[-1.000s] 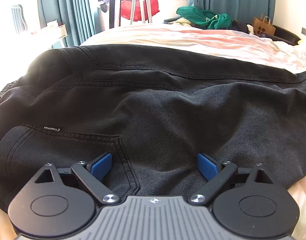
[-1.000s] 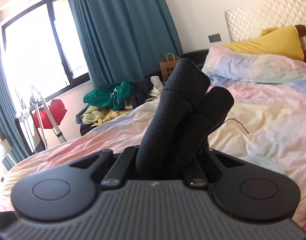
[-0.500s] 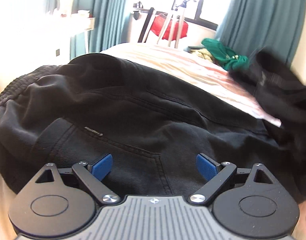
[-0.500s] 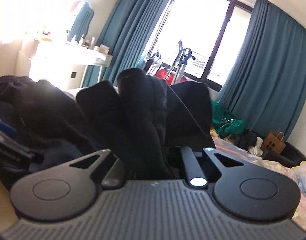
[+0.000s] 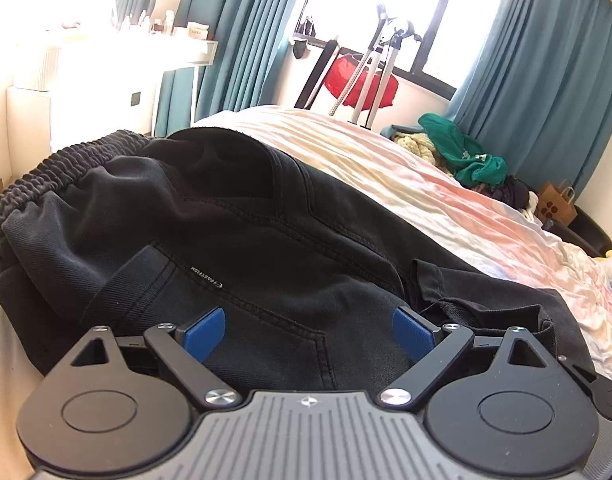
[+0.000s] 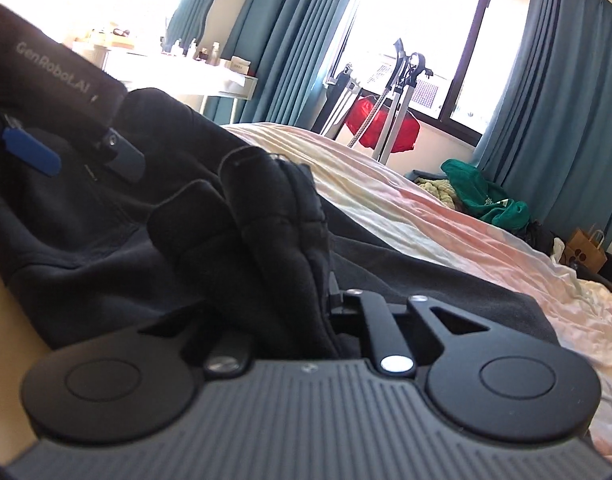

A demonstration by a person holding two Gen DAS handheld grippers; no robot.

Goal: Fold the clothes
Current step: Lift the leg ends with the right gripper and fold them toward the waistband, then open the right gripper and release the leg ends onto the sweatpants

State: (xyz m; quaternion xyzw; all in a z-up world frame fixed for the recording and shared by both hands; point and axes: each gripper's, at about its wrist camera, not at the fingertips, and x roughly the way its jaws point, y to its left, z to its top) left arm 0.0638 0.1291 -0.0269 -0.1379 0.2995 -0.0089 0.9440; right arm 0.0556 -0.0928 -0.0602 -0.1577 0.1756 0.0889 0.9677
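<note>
In the left wrist view, the left gripper (image 5: 308,332) is seen with its 2 blue pads (image 5: 204,332) spread wide apart, nothing held between them, poised just above the back pocket of the black trousers (image 5: 242,240). The trousers are laid across the near edge of the bed (image 5: 406,176), with the elastic waistband bunched toward the near left corner and a small white brand label stitched just above the pocket. A folded-over layer of the same fabric is seen lying at the right, beside the right pad.

In the right wrist view, the right gripper (image 6: 286,320) is seen clamped on a thick bunch of the trousers, the fabric standing up in folds between the closed fingers and hiding the pads. The left gripper is visible at the upper left of that view, over the trousers.

Beyond the trousers, the pastel sheet is spread toward the far edge of the bed. Past that edge, a heap of clothes topped by a green garment (image 5: 462,156) is seen, with a brown paper bag (image 5: 556,204) to its right. A tripod (image 5: 376,72) with a red bag (image 5: 362,84) behind it stands before the window, flanked by teal curtains (image 5: 546,80). A white dresser (image 5: 106,64) is placed at the far left.
</note>
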